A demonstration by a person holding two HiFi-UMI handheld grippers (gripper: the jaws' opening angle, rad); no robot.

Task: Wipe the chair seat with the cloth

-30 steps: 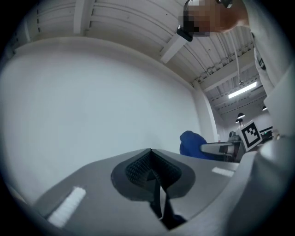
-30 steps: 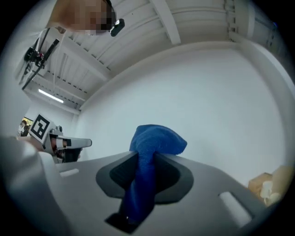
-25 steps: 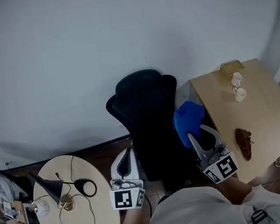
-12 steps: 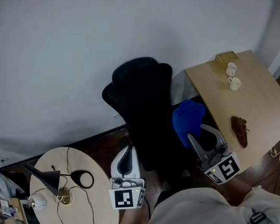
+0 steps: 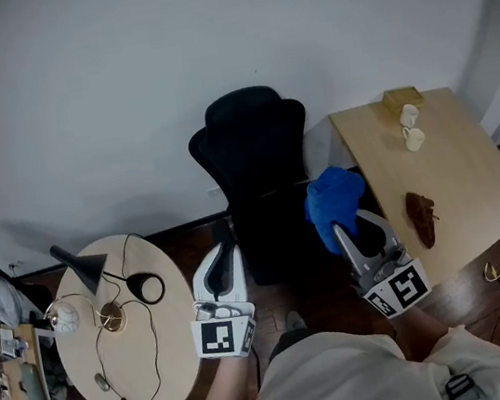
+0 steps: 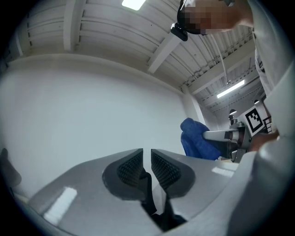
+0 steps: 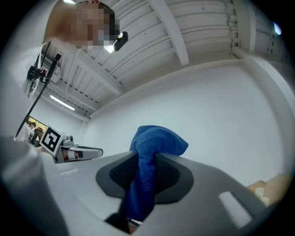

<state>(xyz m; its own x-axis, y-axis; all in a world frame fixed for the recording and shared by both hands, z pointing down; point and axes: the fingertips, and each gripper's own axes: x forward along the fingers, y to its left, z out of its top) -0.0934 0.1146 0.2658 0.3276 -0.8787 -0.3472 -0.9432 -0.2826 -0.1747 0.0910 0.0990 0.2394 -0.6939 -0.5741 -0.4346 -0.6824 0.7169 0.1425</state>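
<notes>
A black office chair (image 5: 261, 178) stands against the white wall, seen from above in the head view; its seat lies between my two grippers. My right gripper (image 5: 356, 225) is shut on a bunched blue cloth (image 5: 333, 200), held at the chair's right side. In the right gripper view the blue cloth (image 7: 152, 152) sticks up from between the pads, with the white wall behind. My left gripper (image 5: 225, 262) is at the chair's left side, its pads (image 6: 130, 167) nearly touching with nothing between them. It points up at the wall and ceiling, and the blue cloth (image 6: 198, 140) shows to its right.
A light wooden table (image 5: 454, 181) stands right of the chair, bearing two small cups (image 5: 411, 126), a small box (image 5: 401, 99) and a brown object (image 5: 421, 218). A round wooden table (image 5: 156, 350) at left bears a black lamp (image 5: 86, 264) and cables. The floor is dark wood.
The view has shifted, so the chair sits higher and further from me. Both grippers hold the same places beside the chair, the right one still gripping the cloth.
</notes>
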